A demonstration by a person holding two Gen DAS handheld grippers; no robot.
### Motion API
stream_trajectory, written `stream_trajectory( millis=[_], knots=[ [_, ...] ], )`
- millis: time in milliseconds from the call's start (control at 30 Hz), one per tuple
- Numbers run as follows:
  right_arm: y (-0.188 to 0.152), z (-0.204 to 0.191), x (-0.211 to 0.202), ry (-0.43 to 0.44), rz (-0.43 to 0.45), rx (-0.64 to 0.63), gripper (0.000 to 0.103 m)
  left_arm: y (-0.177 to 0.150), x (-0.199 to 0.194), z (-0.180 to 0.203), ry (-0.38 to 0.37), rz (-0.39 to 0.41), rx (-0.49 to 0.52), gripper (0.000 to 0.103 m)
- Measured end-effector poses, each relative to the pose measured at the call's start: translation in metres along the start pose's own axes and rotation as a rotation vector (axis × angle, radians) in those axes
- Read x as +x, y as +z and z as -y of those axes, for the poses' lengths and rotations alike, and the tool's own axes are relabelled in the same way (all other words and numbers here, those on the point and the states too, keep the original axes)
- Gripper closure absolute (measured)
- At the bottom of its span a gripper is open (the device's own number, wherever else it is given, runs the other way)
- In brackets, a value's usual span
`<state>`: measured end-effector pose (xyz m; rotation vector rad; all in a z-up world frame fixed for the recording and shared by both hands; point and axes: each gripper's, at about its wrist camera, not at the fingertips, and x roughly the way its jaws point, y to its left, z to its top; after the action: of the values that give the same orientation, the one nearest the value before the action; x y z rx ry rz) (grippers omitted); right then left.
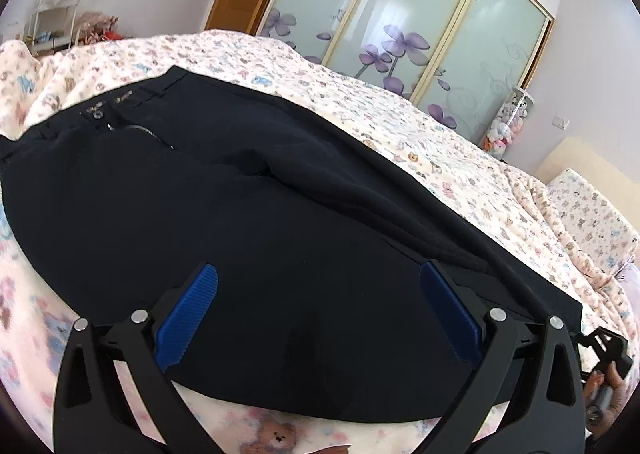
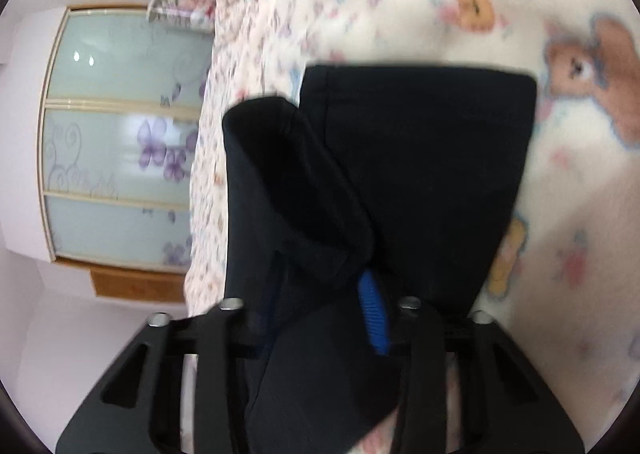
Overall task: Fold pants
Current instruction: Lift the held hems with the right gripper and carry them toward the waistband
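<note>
The bed (image 1: 460, 158) is the largest item in both views. It carries a cream cover printed with small bears and flowers, and it fills the whole working surface. Behind it stands a wardrobe (image 1: 400, 14) with frosted sliding panels bearing purple flower motifs in gold-coloured frames. A pillow (image 1: 592, 214) in the same bear print lies at the far right of the left wrist view.

The pants (image 1: 240, 194) are dark navy and lie flat on the bed cover, spread lengthwise. The waistband, with a button and an open zip (image 1: 138, 130), points toward the far left of that view. The legs run toward the lower right.

In the right wrist view, one hem (image 2: 432, 126) of the pants lies flat on the cover. The second leg end (image 2: 288, 182) is raised off the cover and curls over toward the camera.

The left gripper (image 1: 316, 314) hovers low over the mid section of the pants. Its two blue ribbed pads (image 1: 188, 318) stand wide apart with only fabric visible beneath them; nothing is held.

The right gripper (image 2: 320, 318) is closed on the raised leg fabric. The cloth is bunched between the fingers and hides one pad almost fully; the other blue pad (image 2: 374, 314) presses against the fold.
</note>
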<state>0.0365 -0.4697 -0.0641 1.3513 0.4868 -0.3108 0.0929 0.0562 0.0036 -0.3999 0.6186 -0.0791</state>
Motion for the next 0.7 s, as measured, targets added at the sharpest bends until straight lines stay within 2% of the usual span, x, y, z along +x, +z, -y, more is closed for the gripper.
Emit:
stream_trajectory(
  millis=[133,200,300,400,467,567,633,700],
  knots=[
    [-0.018,-0.004,-0.02,0.11,0.123,-0.085,0.082,0.005,0.001,-0.003,-0.05,-0.039,-0.002,0.002],
    [-0.027,0.001,-0.026,0.117,0.164,-0.134,0.082,0.015,0.005,-0.009,-0.099,-0.074,-0.057,0.002],
    [-0.031,0.008,-0.025,0.111,0.168,-0.161,0.082,0.037,0.016,-0.018,-0.163,-0.097,-0.108,0.002],
    [-0.03,0.005,-0.022,0.121,0.17,-0.19,0.082,0.079,0.036,-0.021,-0.138,-0.083,-0.113,0.002],
    [-0.032,0.006,-0.02,0.119,0.172,-0.207,0.082,0.113,0.06,-0.019,-0.115,-0.096,-0.094,0.002],
    [-0.029,0.01,-0.019,0.139,0.162,-0.194,0.082,0.153,0.112,-0.011,-0.072,-0.184,-0.06,0.002],
    [-0.03,0.014,-0.018,0.136,0.156,-0.201,0.082,0.174,0.153,-0.008,-0.081,-0.277,-0.082,0.002],
    [-0.03,0.011,-0.015,0.129,0.147,-0.215,0.082,0.19,0.198,-0.007,-0.072,-0.361,-0.161,0.002]
  ],
)
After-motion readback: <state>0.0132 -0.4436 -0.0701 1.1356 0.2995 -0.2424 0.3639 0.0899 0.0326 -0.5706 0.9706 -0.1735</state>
